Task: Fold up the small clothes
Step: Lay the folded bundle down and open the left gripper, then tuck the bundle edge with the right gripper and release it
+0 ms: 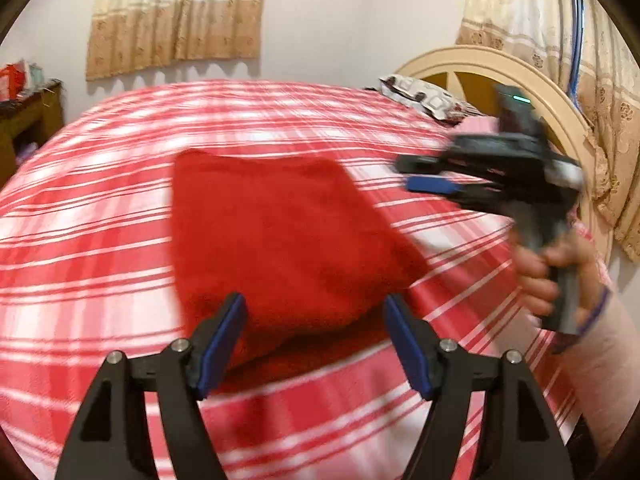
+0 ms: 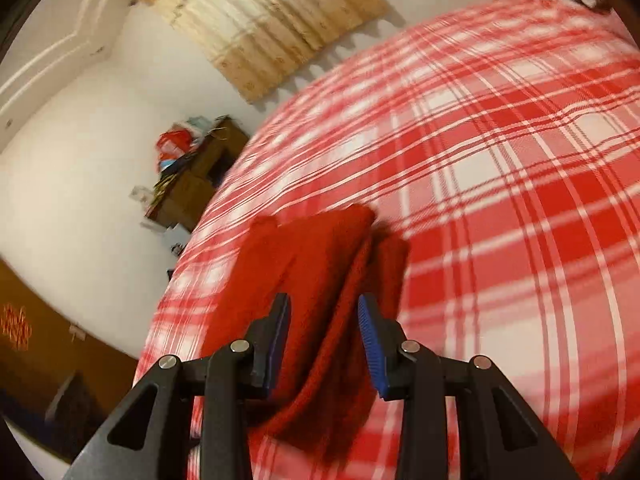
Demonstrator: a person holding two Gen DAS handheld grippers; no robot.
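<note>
We see the folded red cloth (image 1: pixel 280 236) lying on the plaid bedspread (image 1: pixel 100 240) straight ahead of both grippers — left gripper (image 1: pixel 316 344) spread wide, right gripper (image 2: pixel 324 344) parted too, neither pinching it — its long axis running away from us.

A home bedroom is being shown here: a bed (image 1: pixel 120 184) is being covered by a red-and-white plaid sheet, a cream arched headboard (image 1: pixel 500 66) is being seen behind it, and beige curtains (image 1: pixel 176 12) (scalloped hems) are being hung beside a cluttered wooden cabinet (image 2: pixel 200 176).
</note>
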